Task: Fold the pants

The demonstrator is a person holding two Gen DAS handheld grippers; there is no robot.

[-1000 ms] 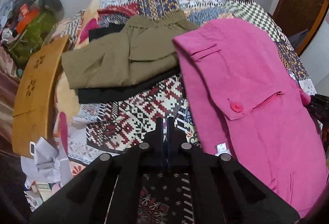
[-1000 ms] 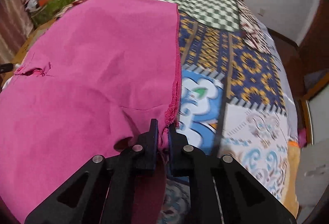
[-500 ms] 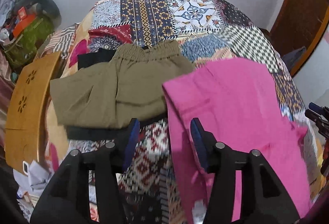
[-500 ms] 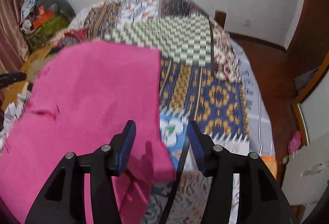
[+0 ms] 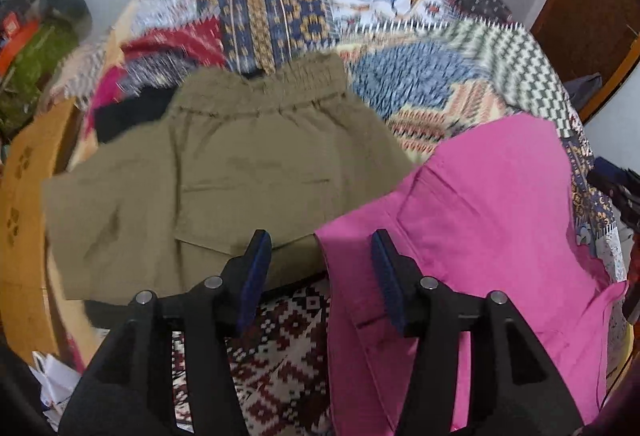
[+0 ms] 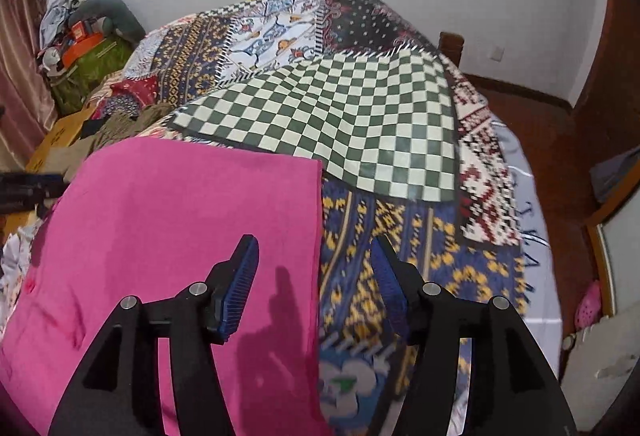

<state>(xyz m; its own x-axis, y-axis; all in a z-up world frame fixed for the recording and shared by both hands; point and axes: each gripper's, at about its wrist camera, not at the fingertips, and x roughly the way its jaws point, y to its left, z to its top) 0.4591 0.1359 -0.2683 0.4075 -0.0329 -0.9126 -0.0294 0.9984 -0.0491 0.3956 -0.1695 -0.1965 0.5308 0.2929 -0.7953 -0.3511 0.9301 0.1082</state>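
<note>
Pink pants (image 5: 472, 232) lie folded flat on the patchwork bedspread (image 5: 420, 84); they also show in the right wrist view (image 6: 180, 228). My left gripper (image 5: 320, 268) is open and empty, raised above the pants' left edge and the gap beside the olive pants. My right gripper (image 6: 314, 276) is open and empty, raised above the pants' right edge. The right gripper's tip shows at the far right of the left wrist view (image 5: 616, 188).
Folded olive pants (image 5: 224, 176) lie on a black garment (image 5: 128, 112) to the left of the pink ones. A wooden board (image 5: 24, 204) and crumpled paper (image 5: 56, 380) sit at the bed's left edge. Bags (image 6: 84, 44) pile by the wall. Floor lies to the right (image 6: 560, 156).
Both grippers were shut on the pink pants' near edge a second ago. They have opened, let go and lifted away. The pants now lie folded shorter.
</note>
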